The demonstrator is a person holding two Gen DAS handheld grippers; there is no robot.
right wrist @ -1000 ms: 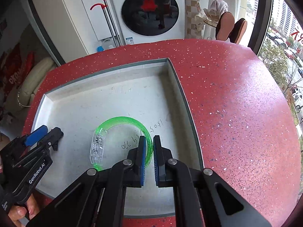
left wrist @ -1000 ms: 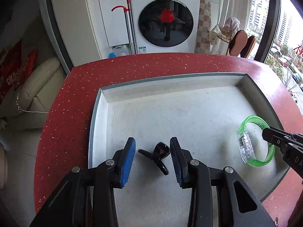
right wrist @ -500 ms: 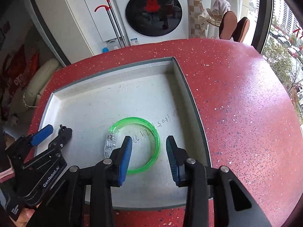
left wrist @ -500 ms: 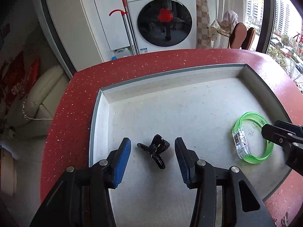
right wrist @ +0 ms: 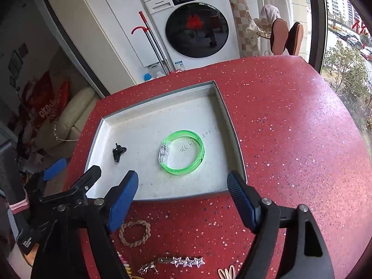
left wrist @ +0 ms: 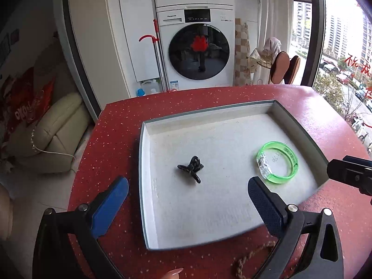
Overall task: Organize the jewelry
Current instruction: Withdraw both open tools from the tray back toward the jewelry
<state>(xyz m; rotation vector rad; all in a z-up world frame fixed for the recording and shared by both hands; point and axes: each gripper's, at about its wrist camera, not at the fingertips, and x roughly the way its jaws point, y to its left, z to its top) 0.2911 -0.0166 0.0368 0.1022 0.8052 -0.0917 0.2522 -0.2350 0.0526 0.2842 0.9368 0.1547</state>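
Note:
A shallow white tray [left wrist: 148, 209] [right wrist: 234, 139] lies on the red speckled table. In it rest a black hair clip [left wrist: 191, 168] [right wrist: 118, 151] toward the left and a green translucent bracelet [left wrist: 277, 161] [right wrist: 183, 152] toward the right. My left gripper [left wrist: 186, 200] hangs above the tray's near edge, its jaws opening wide with nothing between them. My right gripper [right wrist: 182, 196] hovers over the tray's near rim, its jaws also opening, with nothing held. The left gripper [right wrist: 67, 174] shows at the lower left of the right wrist view.
Near the table's front edge lie a braided rope bracelet [right wrist: 134, 232] [left wrist: 251, 258], a star hair clip [right wrist: 183, 261] and other small ornaments [right wrist: 146, 267]. A fingertip [left wrist: 173, 273] shows at the bottom. A washing machine [left wrist: 197, 46] and sofa [left wrist: 53, 130] stand beyond the table.
Both grippers let go, opened wide and drew up and back from the tray. The hair clip and the green bracelet now lie free in the tray, farther from the fingers.

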